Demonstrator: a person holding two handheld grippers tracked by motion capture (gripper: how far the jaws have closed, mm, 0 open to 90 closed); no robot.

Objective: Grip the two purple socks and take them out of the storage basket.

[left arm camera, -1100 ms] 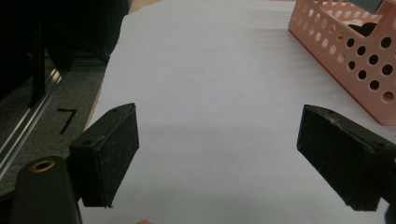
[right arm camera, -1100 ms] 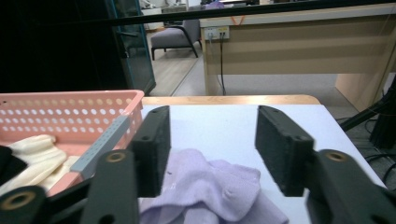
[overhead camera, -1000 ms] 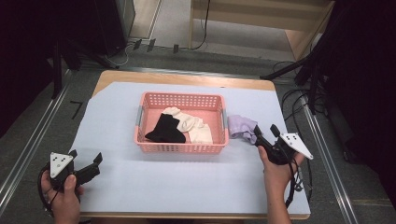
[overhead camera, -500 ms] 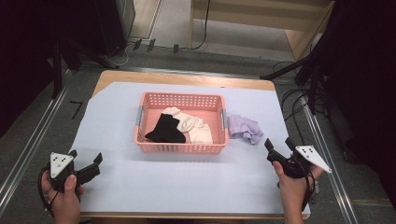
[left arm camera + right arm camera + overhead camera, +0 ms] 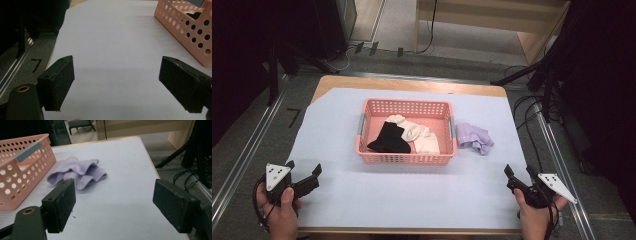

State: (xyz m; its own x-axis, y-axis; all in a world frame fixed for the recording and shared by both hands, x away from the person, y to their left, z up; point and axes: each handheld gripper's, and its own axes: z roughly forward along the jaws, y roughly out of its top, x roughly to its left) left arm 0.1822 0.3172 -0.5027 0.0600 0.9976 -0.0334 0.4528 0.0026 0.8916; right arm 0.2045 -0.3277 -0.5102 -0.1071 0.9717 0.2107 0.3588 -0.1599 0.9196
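Both grippers are held low at the near table edge, jaws spread wide, nothing between the pads. R gripper (image 5: 518, 176) is parked at the near R corner, w/ the purple sock (image 5: 474, 138) ahead of it and to its left; judged as the item in hand, since it is the one garment lying outside the basket (image 5: 404, 158). L gripper (image 5: 303, 172) is parked at the near L corner, well apart from the basket; judged idle, kept clear so the R side has free approach.

Placement, approx.:
- Sock lies on the white sheet (image 5: 412, 195), just beside the basket's R wall; contact w/ the wall cannot be told.
- In the right gripper view the sock (image 5: 77, 173) is seen past the L pad (image 5: 62, 202), i.e. off the jaw centreline; a turn toward it is judged necessary before any pinch.
- In the left gripper view only bare sheet lies between the pads (image 5: 58, 82); the basket corner (image 5: 190, 32) is off to one side.

Sock appearance: pale lilac, soft knit, crumpled in loose folds, not laid flat; more than one layer is visible, so it may be a pair. Inside the basket a black sock (image 5: 388, 140) rests partly over cream socks (image 5: 417, 135).
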